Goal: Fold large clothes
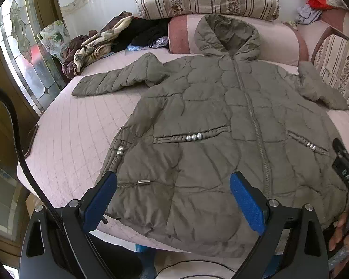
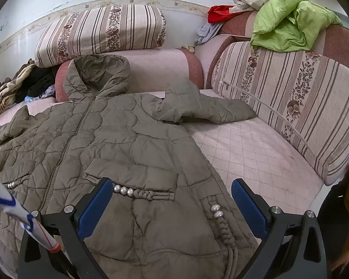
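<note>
Honestly, both my hand-held grippers, left [image 1: 172, 200] and right [image 2: 172, 204], gape empty over the jacket [image 1: 221, 121] spread flat on the bed [image 1: 81, 134]; slick padding could slip, its 10 o'clock sleeve [image 1: 118, 79] trailing.

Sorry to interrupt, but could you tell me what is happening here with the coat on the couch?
A person with a gripper in each hand is about to fold an olive quilted hooded jacket. It lies zipped, front up, on the pink couch seat, sleeves out to both sides and hood against the backrest. The left gripper and right gripper hover over the hem end with jaws open, holding nothing. No fold has been made yet.
</note>
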Demonstrator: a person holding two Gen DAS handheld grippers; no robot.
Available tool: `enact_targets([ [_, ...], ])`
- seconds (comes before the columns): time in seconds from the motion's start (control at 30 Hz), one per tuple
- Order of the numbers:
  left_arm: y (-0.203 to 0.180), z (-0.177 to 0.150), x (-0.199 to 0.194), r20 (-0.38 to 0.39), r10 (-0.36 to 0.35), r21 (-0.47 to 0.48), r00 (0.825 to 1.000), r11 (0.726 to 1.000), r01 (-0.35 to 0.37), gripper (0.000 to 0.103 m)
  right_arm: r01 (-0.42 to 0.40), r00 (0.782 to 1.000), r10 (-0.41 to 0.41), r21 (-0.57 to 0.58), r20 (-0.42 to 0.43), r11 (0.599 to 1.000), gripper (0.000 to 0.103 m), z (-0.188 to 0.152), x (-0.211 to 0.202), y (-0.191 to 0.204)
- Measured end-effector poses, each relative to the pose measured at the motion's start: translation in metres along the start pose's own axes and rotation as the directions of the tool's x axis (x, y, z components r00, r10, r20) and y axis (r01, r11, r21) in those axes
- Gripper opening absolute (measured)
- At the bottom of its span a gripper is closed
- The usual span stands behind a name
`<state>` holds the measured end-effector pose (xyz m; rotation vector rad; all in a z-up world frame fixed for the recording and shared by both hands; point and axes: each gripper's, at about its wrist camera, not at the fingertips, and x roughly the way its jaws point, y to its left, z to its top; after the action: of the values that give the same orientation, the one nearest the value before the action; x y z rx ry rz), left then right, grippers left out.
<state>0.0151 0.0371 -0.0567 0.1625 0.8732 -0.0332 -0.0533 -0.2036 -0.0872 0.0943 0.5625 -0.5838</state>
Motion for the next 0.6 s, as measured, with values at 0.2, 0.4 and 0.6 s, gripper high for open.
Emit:
enact_targets([
  [0.2,0.007,0.005,0.02,-0.016,0.001,-0.018,1.0,1.0,-0.001,0.097,0.009,1.0,-0.008,-0.032,0.011,0.999,0.103,-0.002,-0.001,0.006],
  [0.4,0.018,0.008,0.054,-0.062,-0.004,-0.039,0.998,0.999,0.001,0.097,0.008,1.0,-0.008,-0.056,0.004,0.998,0.103,-0.005,0.002,0.011],
  [0.6,0.022,0.001,0.088,-0.122,0.007,-0.044,0.992,0.999,-0.013,0.097,0.03,0.999,-0.031,-0.083,-0.008,0.996,0.103,-0.007,0.009,0.017],
])
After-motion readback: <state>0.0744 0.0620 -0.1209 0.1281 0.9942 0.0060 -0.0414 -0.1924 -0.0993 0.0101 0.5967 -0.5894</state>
